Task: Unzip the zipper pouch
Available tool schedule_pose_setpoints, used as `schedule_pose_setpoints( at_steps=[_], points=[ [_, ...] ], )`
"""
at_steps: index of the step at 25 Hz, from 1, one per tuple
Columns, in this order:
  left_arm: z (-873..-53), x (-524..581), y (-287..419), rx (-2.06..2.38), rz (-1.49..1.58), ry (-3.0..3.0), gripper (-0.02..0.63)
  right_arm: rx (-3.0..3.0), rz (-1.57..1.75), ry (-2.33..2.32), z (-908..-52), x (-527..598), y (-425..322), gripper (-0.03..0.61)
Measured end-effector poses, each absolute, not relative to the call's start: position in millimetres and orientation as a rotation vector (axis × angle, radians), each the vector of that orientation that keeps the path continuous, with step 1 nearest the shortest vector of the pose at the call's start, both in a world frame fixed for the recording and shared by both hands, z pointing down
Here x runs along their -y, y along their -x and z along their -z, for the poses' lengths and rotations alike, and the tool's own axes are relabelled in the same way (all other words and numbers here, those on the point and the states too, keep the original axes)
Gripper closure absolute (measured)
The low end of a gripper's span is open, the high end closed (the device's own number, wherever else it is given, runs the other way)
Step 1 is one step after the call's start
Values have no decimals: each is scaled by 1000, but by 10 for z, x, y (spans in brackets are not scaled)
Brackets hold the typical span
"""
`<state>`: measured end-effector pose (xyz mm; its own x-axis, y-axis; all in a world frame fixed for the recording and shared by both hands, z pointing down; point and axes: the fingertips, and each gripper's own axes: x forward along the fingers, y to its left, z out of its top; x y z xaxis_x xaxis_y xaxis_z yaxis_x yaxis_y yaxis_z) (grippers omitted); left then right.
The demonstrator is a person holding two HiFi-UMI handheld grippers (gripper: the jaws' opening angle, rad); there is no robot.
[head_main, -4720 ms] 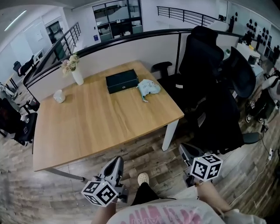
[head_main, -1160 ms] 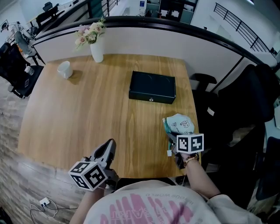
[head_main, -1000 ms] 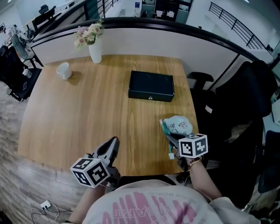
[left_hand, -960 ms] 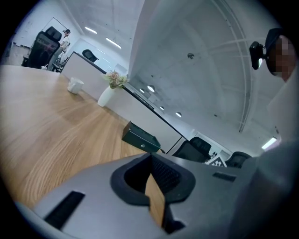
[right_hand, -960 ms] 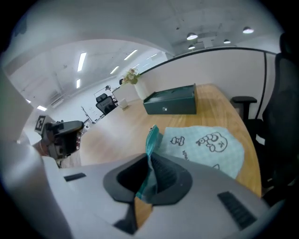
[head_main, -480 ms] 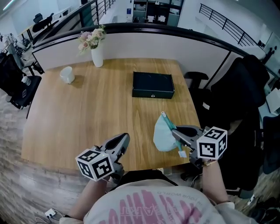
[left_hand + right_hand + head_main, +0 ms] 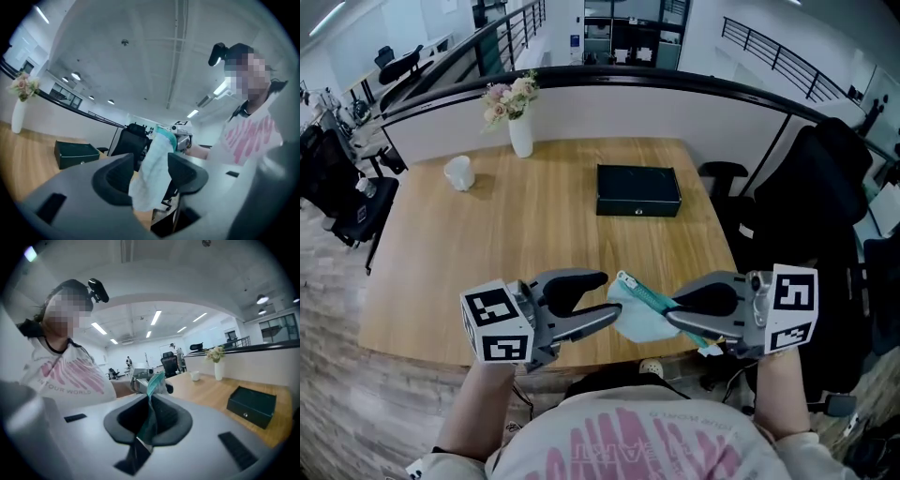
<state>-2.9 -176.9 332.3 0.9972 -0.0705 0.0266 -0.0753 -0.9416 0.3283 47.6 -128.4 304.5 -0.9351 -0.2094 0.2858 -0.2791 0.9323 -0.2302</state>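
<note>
The zipper pouch (image 7: 639, 317), pale cloth with a teal zipper edge, hangs in the air over the table's near edge. My right gripper (image 7: 670, 312) is shut on its zipper end, and the teal strip (image 7: 154, 380) runs up from between the closed jaws. My left gripper (image 7: 610, 298) faces it from the left. Its jaws have just been opening and stand wide on either side of the pouch's hanging body (image 7: 152, 173), with a gap showing beside the left jaw.
On the wooden table (image 7: 487, 244) sit a black box (image 7: 638, 190) at the far right, a white vase of flowers (image 7: 520, 131) and a white cup (image 7: 459, 172) at the far left. Black office chairs (image 7: 811, 197) stand to the right.
Both grippers rose and turned toward each other. The right one lifted the pouch off the table; the left one's jaws opened and now straddle the pouch.
</note>
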Motion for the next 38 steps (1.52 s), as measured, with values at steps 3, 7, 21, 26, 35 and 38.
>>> schedule_pose_setpoints(
  at_steps=[3,7,21,26,35,38],
  points=[
    [-3226,1530,-35,-70,-57,-2882,356,2832,-340,-249,-2984,1145,-344,560],
    [-2945,1337,4,-174,102,-2895,494,2833,-330,-237,-2995,1130,-249,558],
    [-2990,1657,61,399,54,-2905,595,2742,-340,-643,-3150,1692,-408,457],
    [-3137,1928,70,697,-15,-2837,597,2732,-291,-849,-2917,1963,-525,388],
    [-3374,2229,-27,1231,-242,-2750,598,2693,-206,-849,-3048,2183,58,445],
    [-3458,2220,-55,1286,-345,-2743,598,2643,-173,-808,-3142,2185,129,445]
  ],
)
